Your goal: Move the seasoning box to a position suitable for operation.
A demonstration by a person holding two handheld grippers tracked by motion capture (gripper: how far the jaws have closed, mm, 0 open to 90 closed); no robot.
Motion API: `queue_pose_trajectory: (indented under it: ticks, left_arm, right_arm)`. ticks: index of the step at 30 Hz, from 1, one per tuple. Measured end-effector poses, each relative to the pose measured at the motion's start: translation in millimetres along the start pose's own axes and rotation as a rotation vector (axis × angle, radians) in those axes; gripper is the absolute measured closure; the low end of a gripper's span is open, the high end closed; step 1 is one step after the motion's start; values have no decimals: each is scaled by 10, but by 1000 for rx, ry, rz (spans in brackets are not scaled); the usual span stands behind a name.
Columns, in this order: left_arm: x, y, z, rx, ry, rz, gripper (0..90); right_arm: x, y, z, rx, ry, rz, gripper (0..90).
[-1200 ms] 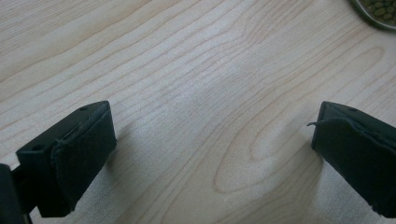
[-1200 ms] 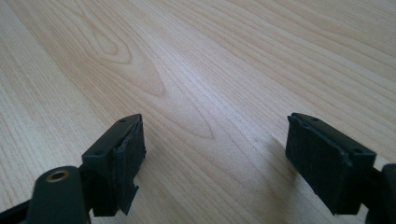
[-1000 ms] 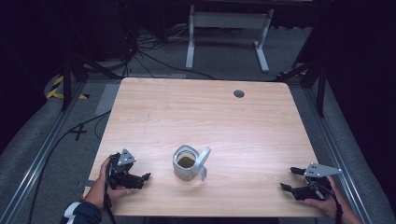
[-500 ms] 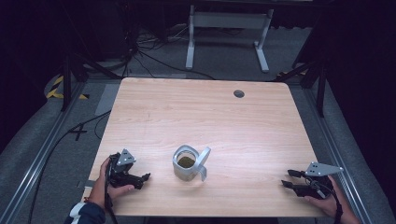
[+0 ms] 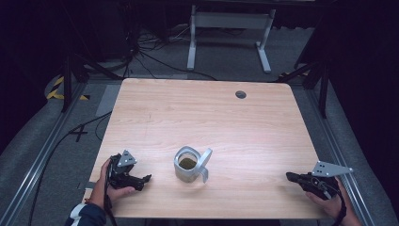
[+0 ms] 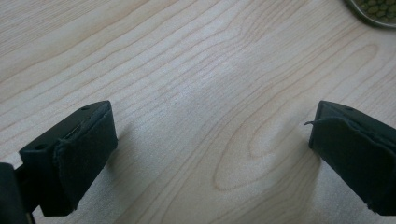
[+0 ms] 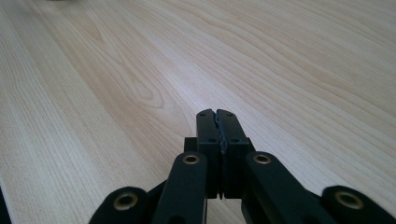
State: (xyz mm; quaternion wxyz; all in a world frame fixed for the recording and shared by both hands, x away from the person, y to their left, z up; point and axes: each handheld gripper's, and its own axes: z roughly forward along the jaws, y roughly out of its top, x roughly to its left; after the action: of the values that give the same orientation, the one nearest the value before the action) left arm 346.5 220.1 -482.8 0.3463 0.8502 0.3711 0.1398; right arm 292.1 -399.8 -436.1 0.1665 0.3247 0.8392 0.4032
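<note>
A glass jar (image 5: 187, 164) with greenish contents stands near the table's front middle, its hinged lid (image 5: 205, 162) swung open to the right. The jar's rim (image 6: 373, 10) peeks in at the top right of the left gripper view. My left gripper (image 5: 147, 179) rests at the front left of the table, open, its pads (image 6: 86, 154) wide apart over bare wood. My right gripper (image 5: 289, 176) lies at the front right, pointing left; its jaws have just closed. In the right gripper view the fingertips (image 7: 217, 116) of the right gripper press together with nothing between them.
The light wooden table (image 5: 202, 113) has a round cable hole (image 5: 241, 94) near its far edge. Beyond the table stand a white metal frame (image 5: 226, 28) and loose cables on the dark floor. A rail runs along each side of the table.
The right gripper's jaws have gone from wide open to shut. The left gripper, the jar and both hands have kept their places.
</note>
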Motion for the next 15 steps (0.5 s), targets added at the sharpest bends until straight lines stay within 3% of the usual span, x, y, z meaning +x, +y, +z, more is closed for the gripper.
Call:
queue_pose_trajectory:
  ticks: [8, 15]
  left_arm:
    - [1, 1, -6, 7, -5, -2, 14]
    - [1, 2, -7, 8, -6, 0, 14]
  right_arm:
    - [65, 60, -13, 1, 7, -26, 895]
    - [196, 240, 18, -18, 42, -75, 896]
